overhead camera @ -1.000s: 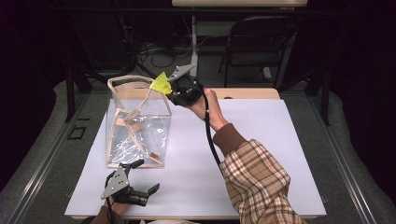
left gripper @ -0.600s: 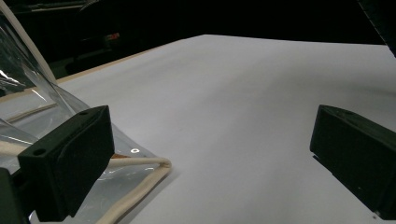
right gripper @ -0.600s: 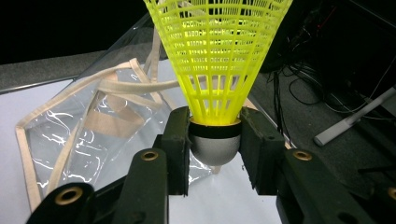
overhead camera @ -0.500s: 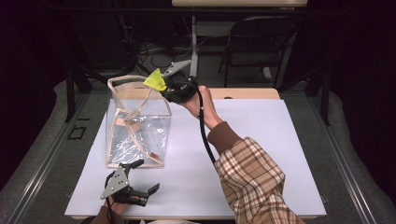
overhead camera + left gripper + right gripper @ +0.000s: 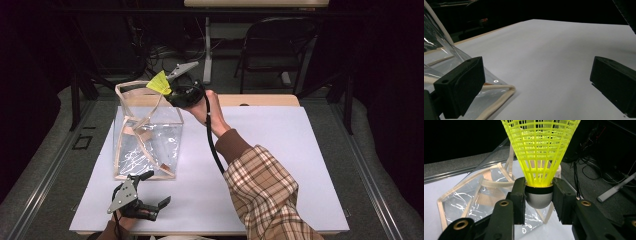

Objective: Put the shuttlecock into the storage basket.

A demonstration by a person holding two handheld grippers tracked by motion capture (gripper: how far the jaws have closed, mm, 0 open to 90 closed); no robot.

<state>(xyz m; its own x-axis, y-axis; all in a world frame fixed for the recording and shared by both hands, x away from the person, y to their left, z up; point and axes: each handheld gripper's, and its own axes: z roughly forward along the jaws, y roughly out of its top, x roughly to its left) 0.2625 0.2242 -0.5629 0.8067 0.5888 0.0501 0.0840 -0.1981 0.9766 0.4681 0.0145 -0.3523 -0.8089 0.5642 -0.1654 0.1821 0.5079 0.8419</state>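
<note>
A yellow plastic shuttlecock [image 5: 159, 83] with a grey cork base is held over the top rim of a clear plastic bag [image 5: 145, 135] trimmed in cream. My right gripper [image 5: 167, 89] is shut on it at the bag's far right corner. In the right gripper view the jaws clamp the cork [image 5: 539, 201], the yellow skirt [image 5: 540, 157] flares upward, and the bag [image 5: 474, 200] lies below. My left gripper [image 5: 157, 189] rests open near the table's front edge, just in front of the bag. In the left gripper view its jaws [image 5: 536, 82] stand wide apart beside the bag's bottom corner [image 5: 499, 95].
A white sheet [image 5: 280, 150] covers the table, with bare room to the right of the bag. A wooden strip [image 5: 260, 100] runs along the back edge. Behind the table are a folding chair [image 5: 275, 50], a desk leg [image 5: 206, 50] and floor cables.
My right gripper has edged left with the shuttlecock, further over the bag's rim. The left gripper has not moved.
</note>
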